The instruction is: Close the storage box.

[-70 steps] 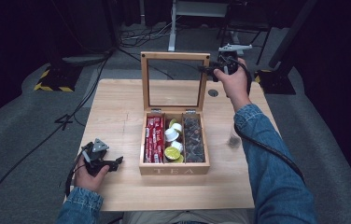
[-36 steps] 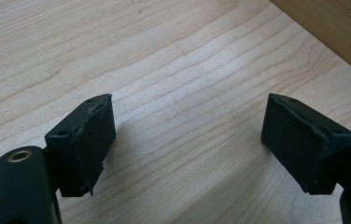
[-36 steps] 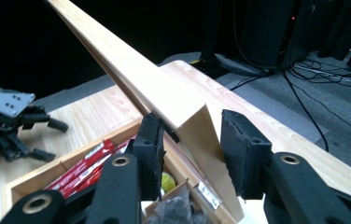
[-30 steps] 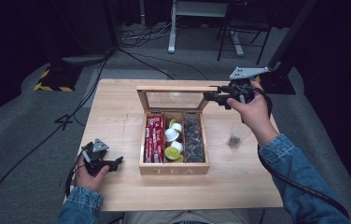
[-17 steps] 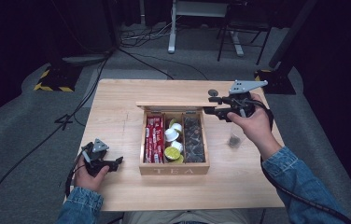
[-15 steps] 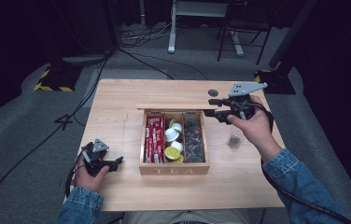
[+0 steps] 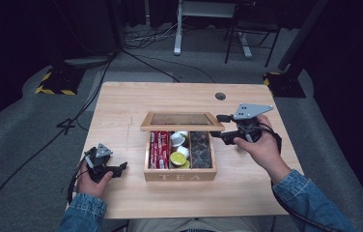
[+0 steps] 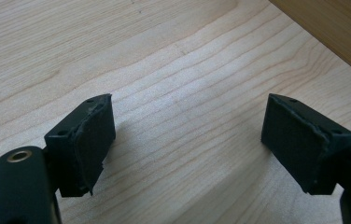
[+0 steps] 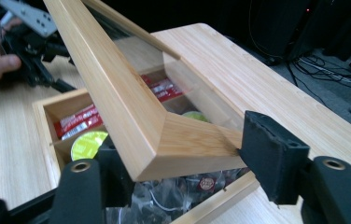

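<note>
"TEA" – on the wooden box (image 7: 180,175) front, nothing else legible

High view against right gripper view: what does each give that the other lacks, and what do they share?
High view: the whole table, the TEA lettering on the box front, and the floor cables beyond. Right gripper view: close up, the lid has its corner between the jaws of the right claw, which have just been opening, and dark tea bags lie below it. Shared: the lid tilted partway over the box, the red sachets, the yellow-green capsule, and the left claw held low beside the box.
</note>
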The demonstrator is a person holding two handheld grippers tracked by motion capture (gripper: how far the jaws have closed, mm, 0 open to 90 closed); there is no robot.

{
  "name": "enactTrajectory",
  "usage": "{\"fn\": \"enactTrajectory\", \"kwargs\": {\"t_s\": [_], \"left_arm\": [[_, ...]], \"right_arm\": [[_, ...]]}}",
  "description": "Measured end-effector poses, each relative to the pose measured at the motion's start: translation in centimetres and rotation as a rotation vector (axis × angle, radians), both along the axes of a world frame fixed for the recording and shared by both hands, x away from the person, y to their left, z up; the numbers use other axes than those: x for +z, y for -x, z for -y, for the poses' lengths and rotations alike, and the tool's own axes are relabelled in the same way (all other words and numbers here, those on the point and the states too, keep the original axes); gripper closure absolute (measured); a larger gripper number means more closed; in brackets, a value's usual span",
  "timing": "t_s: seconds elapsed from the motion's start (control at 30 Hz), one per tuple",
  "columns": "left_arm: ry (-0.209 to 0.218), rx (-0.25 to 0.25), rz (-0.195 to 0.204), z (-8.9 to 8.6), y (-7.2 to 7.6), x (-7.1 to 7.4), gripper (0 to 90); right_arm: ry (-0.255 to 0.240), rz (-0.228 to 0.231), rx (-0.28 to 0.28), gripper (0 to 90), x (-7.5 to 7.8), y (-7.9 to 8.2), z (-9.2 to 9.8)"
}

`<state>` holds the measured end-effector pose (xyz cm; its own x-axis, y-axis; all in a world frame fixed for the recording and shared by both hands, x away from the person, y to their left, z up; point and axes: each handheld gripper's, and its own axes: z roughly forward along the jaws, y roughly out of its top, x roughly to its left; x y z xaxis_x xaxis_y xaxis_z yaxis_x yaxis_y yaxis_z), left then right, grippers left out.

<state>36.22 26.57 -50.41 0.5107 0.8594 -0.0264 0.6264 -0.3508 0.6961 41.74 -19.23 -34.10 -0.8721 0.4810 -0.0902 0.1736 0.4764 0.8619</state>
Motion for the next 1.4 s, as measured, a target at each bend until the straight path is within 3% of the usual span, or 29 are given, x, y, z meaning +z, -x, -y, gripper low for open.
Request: {"fn": "enactTrajectory", "kwargs": {"t_s": [0.1, 0.27, 0.6, 0.97, 1.17, 1.4], "left_arm": [[0.0, 0.0, -0.001, 0.0, 0.0, 0.0, 17.9], [0.0, 0.001, -0.001, 0.0, 0.0, 0.0, 17.9], [-0.002, -0.001, -0.001, 0.0, 0.0, 0.0, 17.9], [-0.002, -0.001, 0.0, 0.0, 0.0, 0.0, 17.9], [-0.002, 0.0, 0.0, 0.0, 0.0, 0.0, 17.9], [-0.002, 0.0, -0.001, 0.0, 0.0, 0.0, 17.9]], "right_arm": [[0.021, 0.023, 0.005, 36.6, -0.6, 0.6, -0.1], [0.018, 0.021, 0.008, 32.4, -1.2, 1.5, -0.4], [0.093, 0.09, 0.019, 31.2, -2.5, 3.0, -0.8], [0.139, 0.126, 0.009, 26.9, -4.0, 4.0, -1.0], [0.148, 0.095, -0.002, 22.5, -5.1, 4.2, -1.0], [0.168, 0.093, -0.003, 21.5, -5.9, 4.5, -1.0]]}}
